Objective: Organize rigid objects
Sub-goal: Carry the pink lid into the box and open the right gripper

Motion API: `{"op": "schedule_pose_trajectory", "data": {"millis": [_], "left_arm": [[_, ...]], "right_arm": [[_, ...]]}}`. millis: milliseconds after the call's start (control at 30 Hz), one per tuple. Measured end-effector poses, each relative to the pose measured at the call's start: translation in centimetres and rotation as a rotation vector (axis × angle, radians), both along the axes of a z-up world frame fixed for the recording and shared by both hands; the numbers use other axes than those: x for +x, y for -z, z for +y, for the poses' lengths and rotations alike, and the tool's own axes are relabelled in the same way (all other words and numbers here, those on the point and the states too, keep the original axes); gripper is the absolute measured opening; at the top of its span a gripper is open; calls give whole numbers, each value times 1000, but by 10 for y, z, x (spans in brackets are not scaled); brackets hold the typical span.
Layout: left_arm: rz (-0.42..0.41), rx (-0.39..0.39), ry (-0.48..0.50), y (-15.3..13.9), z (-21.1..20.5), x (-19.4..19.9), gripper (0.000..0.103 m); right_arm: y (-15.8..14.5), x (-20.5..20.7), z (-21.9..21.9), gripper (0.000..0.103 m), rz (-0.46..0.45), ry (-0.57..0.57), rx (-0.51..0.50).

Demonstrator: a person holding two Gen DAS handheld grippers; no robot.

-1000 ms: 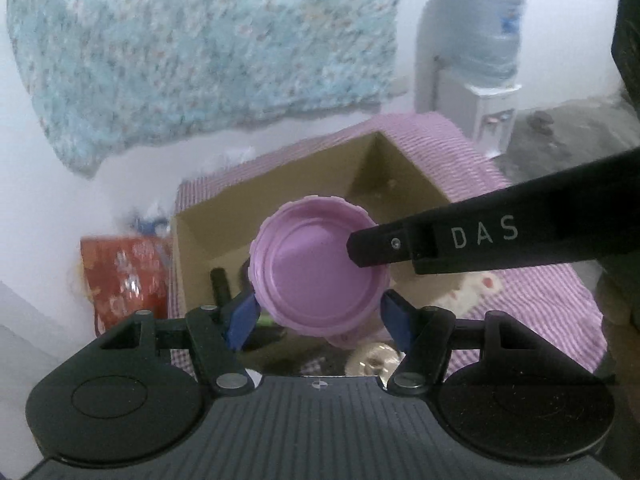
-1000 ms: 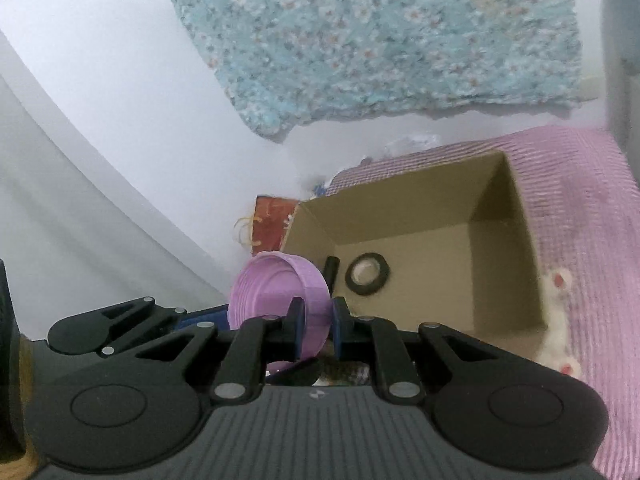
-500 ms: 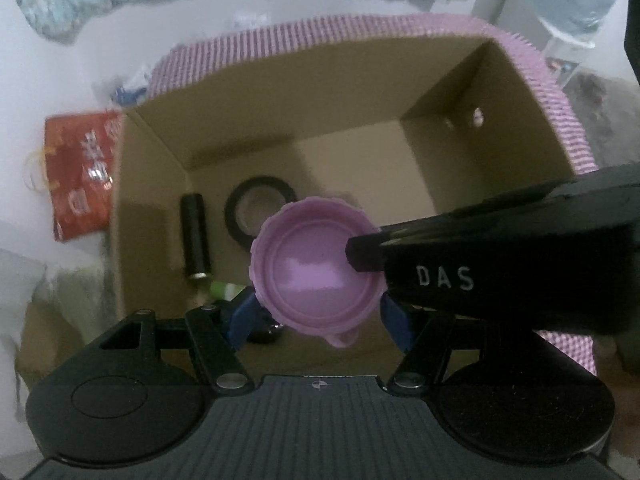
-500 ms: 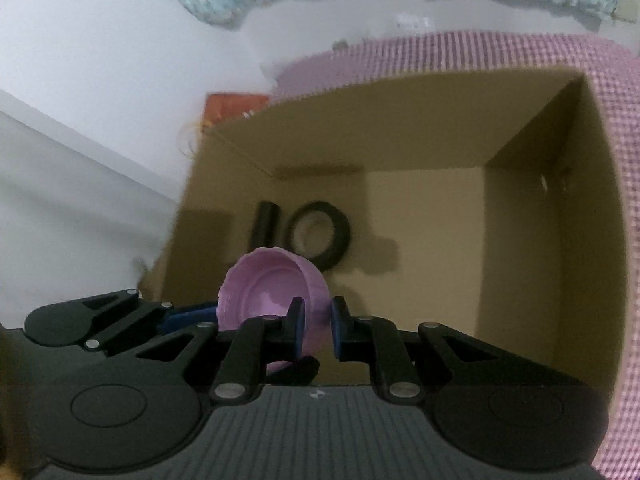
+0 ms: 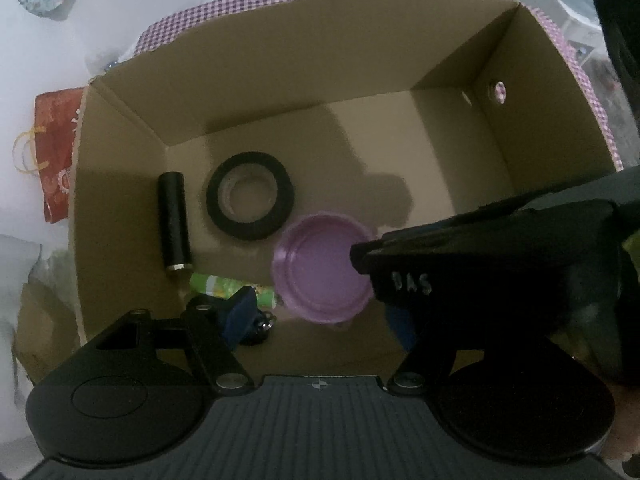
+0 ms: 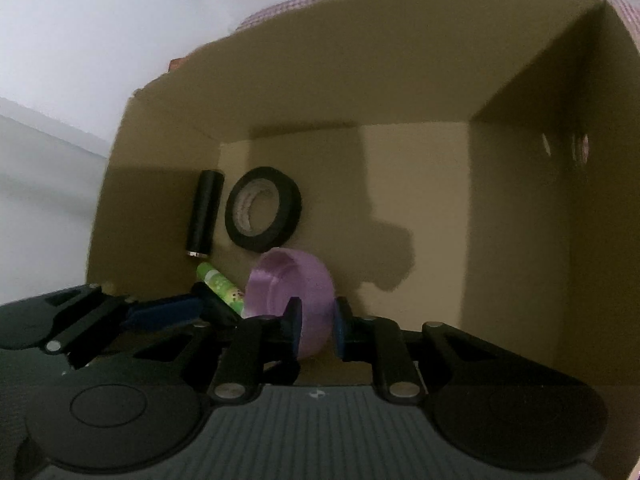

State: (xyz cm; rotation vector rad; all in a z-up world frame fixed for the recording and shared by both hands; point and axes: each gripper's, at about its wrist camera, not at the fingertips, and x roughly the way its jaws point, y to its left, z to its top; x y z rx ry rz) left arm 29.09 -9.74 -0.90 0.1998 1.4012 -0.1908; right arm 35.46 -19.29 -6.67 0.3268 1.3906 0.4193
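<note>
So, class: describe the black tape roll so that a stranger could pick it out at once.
Look inside the open cardboard box. On its floor, towards the left, the black tape roll lies flat beside a black cylinder. It alone is a ring with a hollow centre.

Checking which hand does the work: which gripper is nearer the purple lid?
Right. The right gripper pinches the purple lid's rim; the left gripper is opening, its fingers clear of it.

Small dark object (image 5: 258, 330) half hidden behind left hand-held gripper (image 5: 320, 320) finger; unidentifiable.
</note>
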Motion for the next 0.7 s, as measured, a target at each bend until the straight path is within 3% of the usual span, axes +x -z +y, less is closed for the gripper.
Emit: {"op": "schedule_pose_trajectory", "data": {"millis": [167, 400, 533, 700], "left_arm": [[-23, -9, -8, -11, 5, -4, 72], [-58, -27, -12, -28, 9, -15, 72], [-101, -83, -22, -49, 13, -28, 73], [-180, -163, -19, -86, 17, -52, 73]], "right_arm": [[5, 0, -10, 19, 20, 27, 69], [7, 4, -13, 22, 31, 48, 90], [-16, -6, -24, 47, -34, 86, 98], [-59, -34, -46, 48, -140, 129, 173]]}}
